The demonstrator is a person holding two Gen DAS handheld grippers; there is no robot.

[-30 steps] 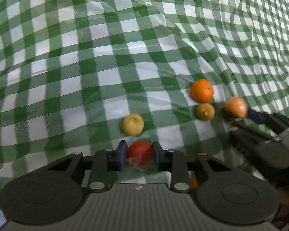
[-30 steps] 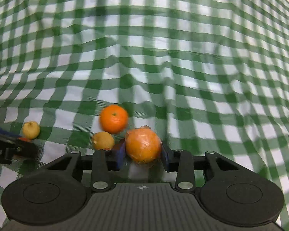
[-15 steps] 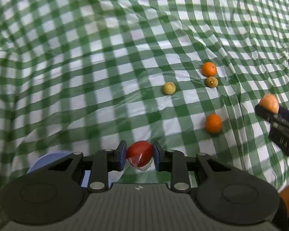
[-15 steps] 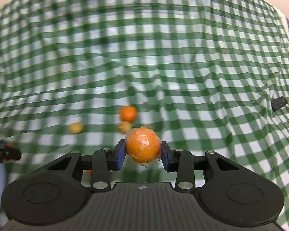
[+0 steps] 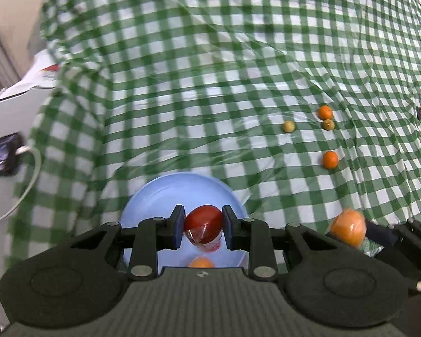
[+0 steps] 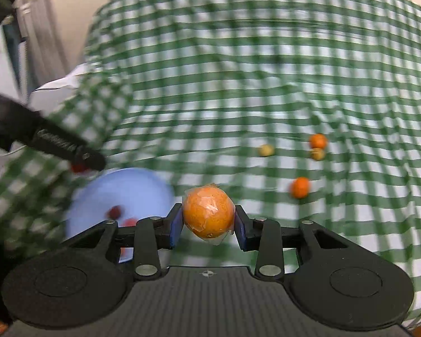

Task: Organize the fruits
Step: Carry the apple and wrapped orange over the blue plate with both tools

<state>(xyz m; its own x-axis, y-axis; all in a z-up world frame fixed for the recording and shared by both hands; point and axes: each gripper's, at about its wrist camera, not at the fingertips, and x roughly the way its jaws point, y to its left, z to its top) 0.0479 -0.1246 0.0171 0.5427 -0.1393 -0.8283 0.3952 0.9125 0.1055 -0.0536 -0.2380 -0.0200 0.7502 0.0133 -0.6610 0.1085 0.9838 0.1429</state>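
Note:
My left gripper (image 5: 202, 229) is shut on a red wrapped fruit (image 5: 203, 224) and hangs over a light blue plate (image 5: 154, 196), where an orange fruit (image 5: 200, 262) lies partly hidden behind the gripper body. My right gripper (image 6: 207, 221) is shut on a large wrapped orange (image 6: 208, 214), to the right of the blue plate (image 6: 120, 188); small red fruits (image 6: 115, 212) lie on that plate. The left wrist view shows the right gripper's orange (image 5: 348, 227) at lower right. The left gripper (image 6: 81, 163) appears at left in the blurred right wrist view.
On the green checked cloth (image 5: 210, 70) lie two small oranges (image 5: 325, 111) (image 5: 330, 159), a yellowish fruit (image 5: 288, 126) and a brownish one (image 5: 328, 124). A phone with a white cable (image 5: 2, 157) and a white box (image 5: 28, 90) sit at the left edge.
Both grippers have lifted and swung left with their fruits still held. The loose fruits have dropped back to the right, and the blue plate has come into view under the left gripper.

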